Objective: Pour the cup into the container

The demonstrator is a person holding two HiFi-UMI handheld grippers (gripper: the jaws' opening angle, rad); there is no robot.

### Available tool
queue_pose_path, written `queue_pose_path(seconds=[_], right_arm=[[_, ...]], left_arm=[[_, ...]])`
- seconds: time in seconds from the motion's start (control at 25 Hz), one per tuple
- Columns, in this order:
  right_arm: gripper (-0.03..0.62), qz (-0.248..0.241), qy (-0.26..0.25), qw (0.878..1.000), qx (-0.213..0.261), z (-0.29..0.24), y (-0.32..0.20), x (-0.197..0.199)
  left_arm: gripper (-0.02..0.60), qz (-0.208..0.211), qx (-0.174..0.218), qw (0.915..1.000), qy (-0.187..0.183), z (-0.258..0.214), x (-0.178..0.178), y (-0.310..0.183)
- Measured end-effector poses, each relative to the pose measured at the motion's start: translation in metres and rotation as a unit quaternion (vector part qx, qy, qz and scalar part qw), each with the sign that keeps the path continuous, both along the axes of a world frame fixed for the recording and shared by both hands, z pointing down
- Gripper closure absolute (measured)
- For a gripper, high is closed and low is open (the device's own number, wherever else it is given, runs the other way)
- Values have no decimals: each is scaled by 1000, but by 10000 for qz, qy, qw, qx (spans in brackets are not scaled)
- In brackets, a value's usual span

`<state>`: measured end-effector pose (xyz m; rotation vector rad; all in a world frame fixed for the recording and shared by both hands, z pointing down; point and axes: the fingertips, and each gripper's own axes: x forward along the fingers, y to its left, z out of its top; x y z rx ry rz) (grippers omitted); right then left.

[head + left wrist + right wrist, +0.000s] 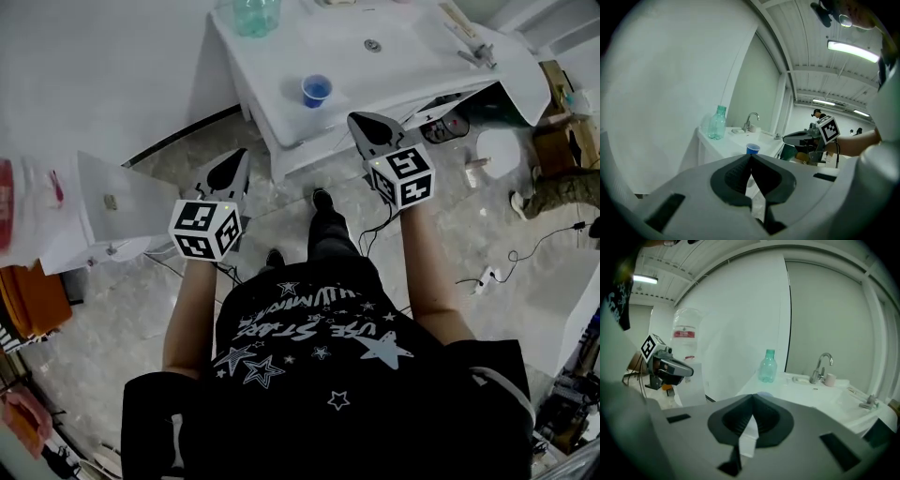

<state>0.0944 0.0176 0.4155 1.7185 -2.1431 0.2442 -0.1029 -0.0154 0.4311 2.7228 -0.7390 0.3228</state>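
A small blue cup [316, 89] stands near the front of the white counter [281, 56]; it also shows in the left gripper view [752, 149]. A green plastic bottle [255, 14] stands at the counter's back left, next to a sink basin [403, 33] with a faucet [820, 367]. My left gripper [238, 157] hangs over the floor, left of the counter and short of it, shut with nothing in it [751, 158]. My right gripper [364, 122] is at the counter's front edge, right of the cup, shut and empty [753, 398]. Its jaws hide most of the cup.
A white cabinet [112, 206] stands at the left, with an orange thing [33, 295] beyond it. Cables and a power strip [483, 277] lie on the stone floor at the right. A small pink cup [829, 379] sits by the faucet. A water jug [686, 326] stands far left.
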Motion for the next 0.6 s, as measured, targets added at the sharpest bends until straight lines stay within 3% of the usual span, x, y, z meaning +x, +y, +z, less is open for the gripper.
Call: queue_pose_path(seconds=[0.32, 0.6], right_arm=[[589, 246, 176, 9994, -151, 1, 65, -37], [589, 450, 126, 9986, -250, 6, 109, -49]], left_arm=[[571, 351, -89, 9993, 70, 7, -24, 40], [571, 592, -147, 9980, 137, 9, -24, 63]])
